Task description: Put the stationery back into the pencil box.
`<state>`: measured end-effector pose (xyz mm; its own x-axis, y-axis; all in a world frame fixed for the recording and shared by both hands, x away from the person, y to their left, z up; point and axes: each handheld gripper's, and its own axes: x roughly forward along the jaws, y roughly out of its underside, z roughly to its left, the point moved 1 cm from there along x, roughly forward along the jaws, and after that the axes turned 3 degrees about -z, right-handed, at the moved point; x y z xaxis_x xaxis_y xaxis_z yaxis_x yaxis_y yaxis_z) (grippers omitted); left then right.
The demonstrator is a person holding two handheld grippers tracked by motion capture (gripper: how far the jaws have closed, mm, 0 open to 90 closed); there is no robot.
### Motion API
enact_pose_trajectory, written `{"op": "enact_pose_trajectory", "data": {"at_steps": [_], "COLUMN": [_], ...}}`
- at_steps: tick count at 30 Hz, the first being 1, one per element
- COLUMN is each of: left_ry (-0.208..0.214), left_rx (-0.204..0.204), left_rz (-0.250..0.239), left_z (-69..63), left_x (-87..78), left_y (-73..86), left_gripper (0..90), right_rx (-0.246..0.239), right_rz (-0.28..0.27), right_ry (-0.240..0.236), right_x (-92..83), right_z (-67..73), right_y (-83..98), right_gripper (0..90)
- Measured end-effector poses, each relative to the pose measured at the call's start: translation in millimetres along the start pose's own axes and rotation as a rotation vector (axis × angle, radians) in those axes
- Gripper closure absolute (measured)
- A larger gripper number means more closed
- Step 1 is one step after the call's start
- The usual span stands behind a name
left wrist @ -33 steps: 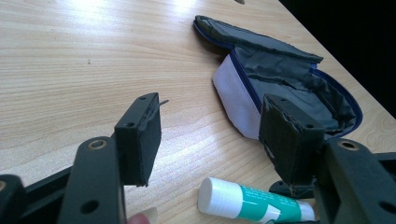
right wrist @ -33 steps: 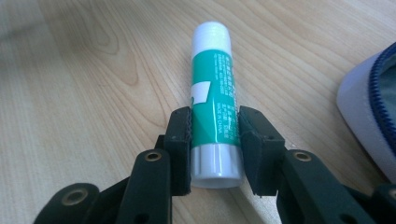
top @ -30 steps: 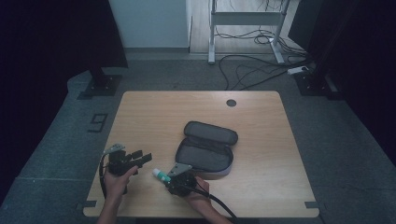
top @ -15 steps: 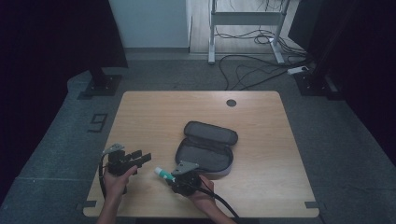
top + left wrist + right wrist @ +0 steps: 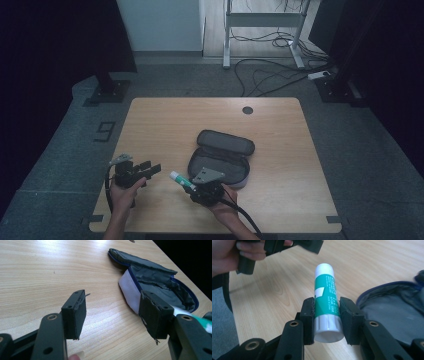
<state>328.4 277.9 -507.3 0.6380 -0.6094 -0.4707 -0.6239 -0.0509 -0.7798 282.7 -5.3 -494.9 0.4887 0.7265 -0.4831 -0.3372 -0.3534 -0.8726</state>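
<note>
A green and white glue stick (image 5: 325,302) with a white cap is clamped between the pads of my right gripper (image 5: 327,307), held above the wooden table (image 5: 165,125). From above, the glue stick (image 5: 181,180) juts left out of the right gripper (image 5: 192,186), just in front of an open grey zip pouch (image 5: 222,155). My left gripper (image 5: 152,169) rests at the table's front left, and its jaws stand wide apart with nothing between them (image 5: 112,305). The pouch (image 5: 160,285) lies open beyond them, its grey lining showing.
The pouch's lid (image 5: 227,141) is folded back toward the far side. A round cable hole (image 5: 247,110) sits near the table's far edge. Bare wood stretches left of and beyond the pouch. On the floor behind the table are cables and a metal frame (image 5: 265,20).
My right gripper has risen off the table with the glue stick and drifted a little right, toward the pouch. The left gripper has kept still.
</note>
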Motion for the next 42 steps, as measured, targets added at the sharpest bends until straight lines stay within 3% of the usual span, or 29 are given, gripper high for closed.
{"op": "enact_pose_trajectory", "data": {"at_steps": [21, 42], "left_ry": [0.002, 0.003], "left_rx": [0.003, 0.007], "left_rz": [0.015, 0.031], "left_z": [-2.0, -2.5], "left_x": [3.9, 6.9], "left_y": [2.4, 4.5], "left_gripper": [39.3, 39.2], "right_rx": [0.041, 0.127], "right_rz": [-0.054, -0.003], "right_ry": [0.075, 0.177], "right_x": [-25.4, -24.6], "right_z": [-28.8, -74.1], "right_y": [-5.1, 13.3], "right_gripper": [65.2, 65.2]}}
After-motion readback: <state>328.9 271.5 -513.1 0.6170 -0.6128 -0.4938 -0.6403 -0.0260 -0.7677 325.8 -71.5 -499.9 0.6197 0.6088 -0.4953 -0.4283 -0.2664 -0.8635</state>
